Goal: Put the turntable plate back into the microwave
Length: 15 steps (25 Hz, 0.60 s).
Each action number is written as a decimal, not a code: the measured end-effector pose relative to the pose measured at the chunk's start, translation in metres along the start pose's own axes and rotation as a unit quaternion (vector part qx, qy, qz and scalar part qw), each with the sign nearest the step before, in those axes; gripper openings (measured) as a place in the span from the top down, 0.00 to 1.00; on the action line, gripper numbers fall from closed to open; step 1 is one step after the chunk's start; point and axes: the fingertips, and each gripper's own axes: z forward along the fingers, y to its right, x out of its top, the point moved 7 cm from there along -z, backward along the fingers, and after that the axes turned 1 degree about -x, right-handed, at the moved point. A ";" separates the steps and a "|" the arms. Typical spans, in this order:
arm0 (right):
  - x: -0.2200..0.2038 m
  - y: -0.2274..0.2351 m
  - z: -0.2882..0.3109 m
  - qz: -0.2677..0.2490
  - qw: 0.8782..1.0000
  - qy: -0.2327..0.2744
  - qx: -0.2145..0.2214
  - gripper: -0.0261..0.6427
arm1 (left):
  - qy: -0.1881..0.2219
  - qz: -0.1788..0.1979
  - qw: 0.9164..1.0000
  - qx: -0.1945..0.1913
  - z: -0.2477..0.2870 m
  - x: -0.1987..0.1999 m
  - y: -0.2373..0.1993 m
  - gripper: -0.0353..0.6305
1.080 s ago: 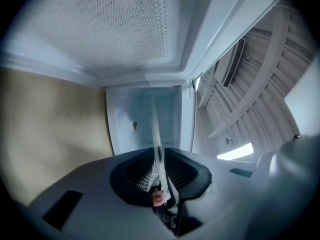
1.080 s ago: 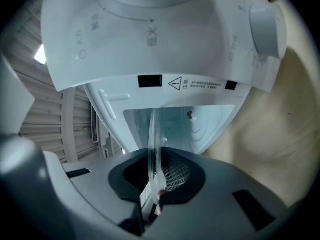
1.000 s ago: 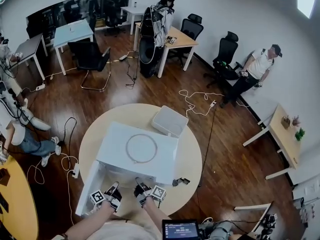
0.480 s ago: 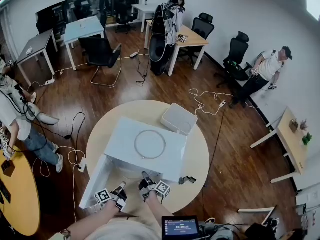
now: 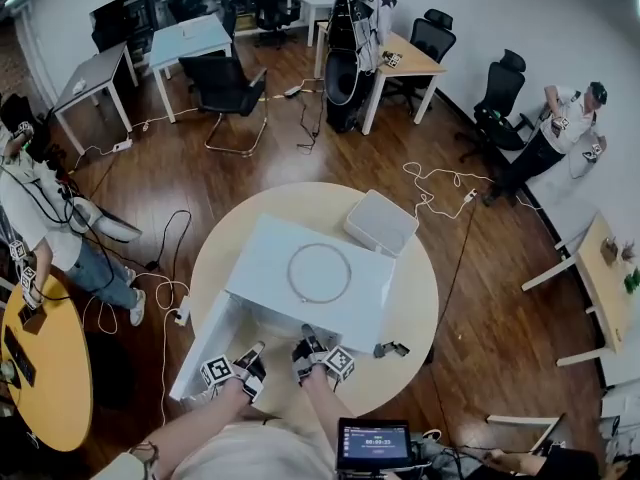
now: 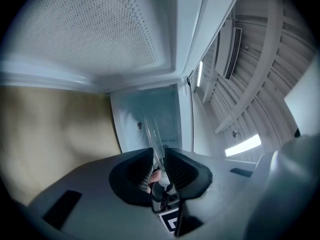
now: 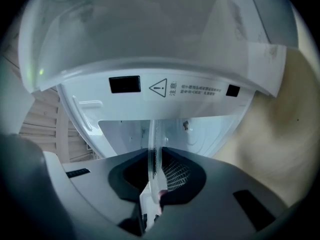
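Head view: left tool (image 5: 252,352) and right tool (image 5: 306,336) side by side at open mouth of microwave (image 5: 262,258) on round tabletop (image 5: 412,313); load unseen here. Only this view shows ring (image 5: 289,274) on microwave roof. If that is roller ring, nothing inside to seat on.

Left gripper view: left tool pinching rim of turntable plate (image 6: 151,134), jaws just eased slightly. Glass pokes into cavity. Thin hold, likely slip.

Right gripper view: right tool pinching plate rim too. Only here front frame (image 7: 170,89) seen near; uneven hands could knock glass against it.

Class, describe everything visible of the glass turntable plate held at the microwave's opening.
The turntable plate is clear glass, seen edge-on in both gripper views as a thin pale sliver with a rounded rim. It reaches into the open cavity of the white microwave. Its near rim sits pinched between the jaws of the left gripper, which have just eased slightly wider, and the right gripper.
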 end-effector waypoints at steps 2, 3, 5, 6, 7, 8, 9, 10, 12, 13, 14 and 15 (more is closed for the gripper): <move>-0.002 0.001 -0.001 -0.003 1.000 -0.001 -0.007 0.91 | -0.001 0.001 1.000 0.008 0.000 -0.002 0.000 0.86; -0.002 0.002 0.000 -0.007 1.000 -0.002 -0.009 0.91 | -0.001 0.000 1.000 0.011 0.002 -0.003 0.000 0.86; -0.001 0.005 0.004 -0.013 1.000 -0.005 -0.012 0.91 | -0.002 -0.007 1.000 0.018 0.005 -0.006 0.001 0.86; -0.001 0.005 0.008 -0.016 1.000 -0.007 -0.013 0.91 | -0.001 -0.011 1.000 0.019 0.007 -0.006 0.002 0.86; -0.002 0.006 0.011 -0.018 1.000 -0.009 -0.014 0.91 | -0.001 -0.012 1.000 0.018 0.009 -0.005 0.003 0.86; -0.004 0.007 0.012 -0.022 1.000 -0.012 -0.017 0.91 | -0.002 -0.011 1.000 0.015 0.009 -0.005 0.004 0.86; -0.006 0.008 0.013 -0.028 0.999 -0.013 -0.018 0.91 | -0.004 -0.010 1.000 0.010 0.009 -0.006 0.003 0.86; -0.007 0.007 0.013 -0.036 0.999 -0.013 -0.018 0.91 | -0.006 -0.010 1.000 0.004 0.009 -0.005 0.003 0.86; -0.007 0.005 0.017 -0.047 0.999 -0.010 -0.014 0.91 | -0.008 -0.010 1.000 0.002 0.011 -0.002 0.002 0.86; -0.006 0.005 0.020 -0.049 0.999 -0.008 -0.013 0.91 | -0.008 -0.011 1.000 0.004 0.011 -0.001 0.002 0.86; -0.006 0.005 0.022 -0.049 0.999 -0.007 -0.012 0.91 | -0.008 -0.013 1.000 0.004 0.012 0.001 0.000 0.86; -0.006 0.005 0.024 -0.049 0.999 -0.006 -0.010 0.91 | -0.009 -0.014 1.000 0.004 0.013 0.002 -0.002 0.86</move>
